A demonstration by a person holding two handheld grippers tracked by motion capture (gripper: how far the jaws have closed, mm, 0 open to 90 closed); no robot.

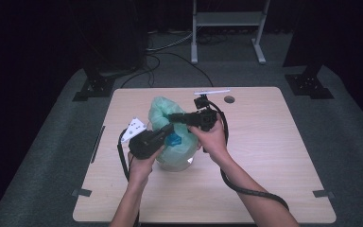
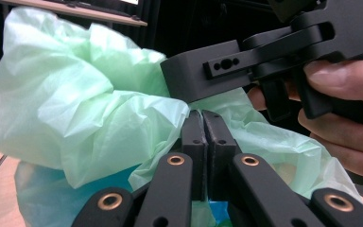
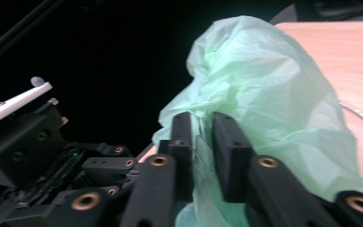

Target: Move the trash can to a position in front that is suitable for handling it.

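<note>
While pinched (left jaws): green bag (image 2: 75, 109)

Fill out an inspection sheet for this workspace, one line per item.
Surface: light wooden table, round hole near the far edge.
Job's things: pale green plastic bag lining a clear round container; something blue inside.
Clutter: nothing seen.
Grippers: left gripper shut on the bag film; right gripper jaws slightly apart with bag film between them.
Cables: black cable trails from the right gripper; more cables on the floor.
Surroundings: grey floor, white frame, dark stands.
</note>
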